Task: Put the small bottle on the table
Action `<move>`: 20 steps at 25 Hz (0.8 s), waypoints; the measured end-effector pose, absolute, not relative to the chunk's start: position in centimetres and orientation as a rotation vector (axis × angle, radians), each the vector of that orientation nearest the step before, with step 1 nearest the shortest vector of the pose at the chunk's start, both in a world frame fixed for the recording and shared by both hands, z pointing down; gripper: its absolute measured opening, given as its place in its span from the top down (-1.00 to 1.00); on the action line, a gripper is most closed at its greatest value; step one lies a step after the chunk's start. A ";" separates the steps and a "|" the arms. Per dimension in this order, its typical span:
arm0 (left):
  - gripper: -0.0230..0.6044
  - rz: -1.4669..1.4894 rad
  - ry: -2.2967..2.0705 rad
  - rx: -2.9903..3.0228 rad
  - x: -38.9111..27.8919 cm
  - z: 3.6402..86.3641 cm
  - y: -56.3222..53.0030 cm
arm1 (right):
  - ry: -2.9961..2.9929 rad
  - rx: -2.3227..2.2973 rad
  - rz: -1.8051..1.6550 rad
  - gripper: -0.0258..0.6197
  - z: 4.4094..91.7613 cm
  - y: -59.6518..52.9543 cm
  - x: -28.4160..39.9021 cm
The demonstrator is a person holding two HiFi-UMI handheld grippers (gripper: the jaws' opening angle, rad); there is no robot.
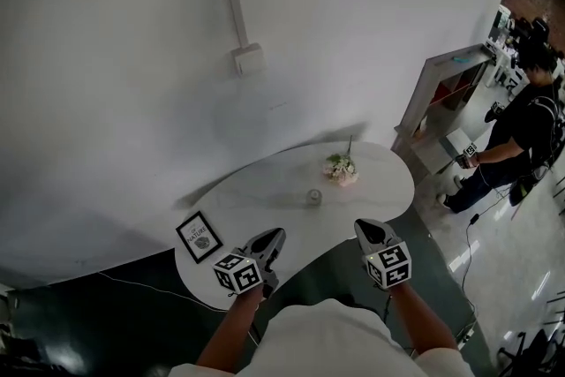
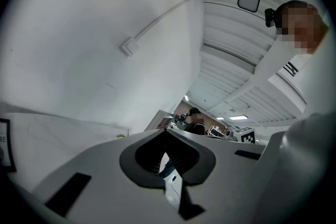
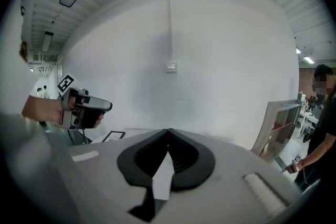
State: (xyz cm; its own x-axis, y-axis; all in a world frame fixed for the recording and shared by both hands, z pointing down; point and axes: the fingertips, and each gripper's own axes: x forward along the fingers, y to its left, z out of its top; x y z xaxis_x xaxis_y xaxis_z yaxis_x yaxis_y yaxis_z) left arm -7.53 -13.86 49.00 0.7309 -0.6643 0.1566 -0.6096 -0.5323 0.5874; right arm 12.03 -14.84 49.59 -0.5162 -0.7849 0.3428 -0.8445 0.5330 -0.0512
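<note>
In the head view a small pale bottle (image 1: 314, 197) stands upright near the middle of the white oval table (image 1: 265, 190). My left gripper (image 1: 275, 235) hovers over the table's near edge, left of and nearer to me than the bottle. It is shut and empty. My right gripper (image 1: 367, 226) hangs near the table's front right edge, also shut with nothing in it. In the left gripper view the left gripper (image 2: 166, 130) has its jaws together. In the right gripper view the right gripper (image 3: 168, 130) is likewise shut. The bottle is hidden in both gripper views.
A small flower arrangement (image 1: 341, 169) stands behind the bottle, and a black picture frame (image 1: 199, 236) lies at the table's left end. A white wall rises behind the table. A white cabinet (image 1: 439, 97) and a person in black (image 1: 528, 124) are at the right.
</note>
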 end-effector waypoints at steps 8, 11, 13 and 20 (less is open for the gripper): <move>0.91 -0.130 -1.012 2.301 -5.0 48.4 -13.8 | -2.548 1.261 0.236 0.89 48.5 -15.2 14.4; 0.91 -0.139 -1.026 2.294 -4.3 48.3 -13.7 | -2.561 1.250 0.243 0.89 48.3 -15.3 14.9; 0.91 -0.136 -1.033 2.294 -4.0 48.3 -13.6 | -2.571 1.246 0.242 0.89 48.1 -15.4 15.2; 0.91 -0.135 -1.054 2.286 -3.7 48.4 -13.2 | -2.586 1.235 0.248 0.89 48.0 -15.4 15.6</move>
